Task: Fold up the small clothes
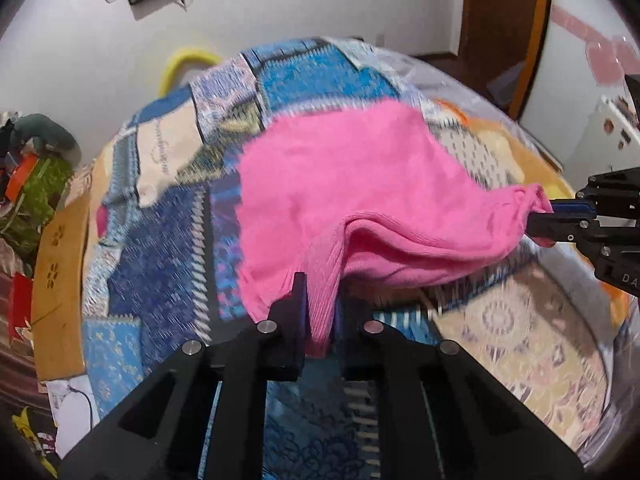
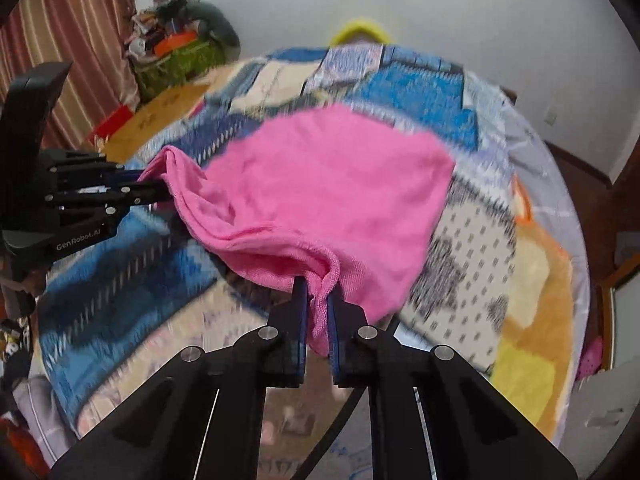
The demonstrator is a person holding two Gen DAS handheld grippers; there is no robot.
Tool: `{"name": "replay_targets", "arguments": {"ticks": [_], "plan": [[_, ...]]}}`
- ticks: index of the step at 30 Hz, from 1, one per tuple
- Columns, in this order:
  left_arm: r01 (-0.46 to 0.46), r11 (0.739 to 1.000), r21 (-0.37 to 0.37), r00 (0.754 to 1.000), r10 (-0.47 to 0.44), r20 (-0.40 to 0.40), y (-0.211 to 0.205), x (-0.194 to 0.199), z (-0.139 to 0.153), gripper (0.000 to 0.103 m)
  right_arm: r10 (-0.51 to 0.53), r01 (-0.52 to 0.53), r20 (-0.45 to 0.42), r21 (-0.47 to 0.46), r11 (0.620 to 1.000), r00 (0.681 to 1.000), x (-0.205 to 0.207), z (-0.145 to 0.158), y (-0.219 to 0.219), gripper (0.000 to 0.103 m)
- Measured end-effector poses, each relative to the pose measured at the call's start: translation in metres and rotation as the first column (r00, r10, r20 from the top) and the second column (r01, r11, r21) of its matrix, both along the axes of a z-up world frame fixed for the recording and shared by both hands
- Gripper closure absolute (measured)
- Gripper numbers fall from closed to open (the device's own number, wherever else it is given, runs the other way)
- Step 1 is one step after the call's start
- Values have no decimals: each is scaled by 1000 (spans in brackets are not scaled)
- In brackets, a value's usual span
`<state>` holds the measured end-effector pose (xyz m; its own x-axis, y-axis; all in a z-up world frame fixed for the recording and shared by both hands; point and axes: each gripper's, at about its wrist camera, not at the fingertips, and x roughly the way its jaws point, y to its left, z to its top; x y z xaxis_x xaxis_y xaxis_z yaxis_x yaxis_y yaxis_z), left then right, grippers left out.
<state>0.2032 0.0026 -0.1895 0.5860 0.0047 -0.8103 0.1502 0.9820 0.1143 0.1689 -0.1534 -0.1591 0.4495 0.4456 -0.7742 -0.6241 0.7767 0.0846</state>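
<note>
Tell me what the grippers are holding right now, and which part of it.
Both hold the pink knit garment: the left gripper pinches a ribbed edge, the right gripper a hemmed corner.

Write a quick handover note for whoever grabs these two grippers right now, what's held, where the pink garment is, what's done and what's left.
Left gripper: shut on one edge of the pink garment.
Right gripper: shut on another bunched edge of it.
The garment hangs between the two, lifted, its far part trailing toward the patchwork bedspread. The blur suggests motion.
Done: both edges gripped. No finished fold shows.
Left: lay it flat, fold, release.
</note>
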Motion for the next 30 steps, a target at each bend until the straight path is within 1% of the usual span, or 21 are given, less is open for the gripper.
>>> {"name": "replay_targets", "arguments": {"ticks": [2, 3, 7, 10, 14, 18, 20, 24, 26, 30], "plan": [[-11, 1000, -25, 1000, 12, 19, 5, 8, 14, 93, -9, 9, 29, 6, 1000, 1000, 8, 11, 2, 96], [-19, 998, -55, 1000, 20, 22, 8, 14, 22, 93, -15, 14, 40, 7, 1000, 999, 12, 15, 2, 96], [-51, 991, -121, 998, 55, 32, 17, 41, 42, 93, -52, 51, 71, 23, 998, 996, 39, 31, 5, 96], [-80, 986, -146, 996, 85, 27, 24, 66, 48, 93, -78, 75, 80, 40, 996, 994, 57, 38, 8, 96], [-117, 979, -164, 993, 121, 12, 35, 97, 48, 93, -104, 100, 94, 52, 994, 990, 82, 47, 12, 97], [-149, 970, -192, 989, 149, -13, 49, 130, 41, 93, -137, 132, 91, 58, 989, 986, 114, 46, 14, 98], [-157, 968, -196, 988, 156, -22, 54, 147, 34, 93, -155, 150, 74, 61, 987, 985, 131, 41, 14, 98], [-177, 964, -198, 984, 169, -58, 60, 178, 14, 94, -175, 174, 28, 39, 984, 984, 162, 25, 15, 98], [-187, 961, -204, 982, 175, -76, 65, 195, 3, 94, -183, 183, 27, 20, 983, 983, 175, 15, 15, 99], [-203, 954, -222, 978, 187, -92, 73, 220, -13, 94, -216, 216, -14, 46, 975, 976, 196, 2, 10, 98]]}}
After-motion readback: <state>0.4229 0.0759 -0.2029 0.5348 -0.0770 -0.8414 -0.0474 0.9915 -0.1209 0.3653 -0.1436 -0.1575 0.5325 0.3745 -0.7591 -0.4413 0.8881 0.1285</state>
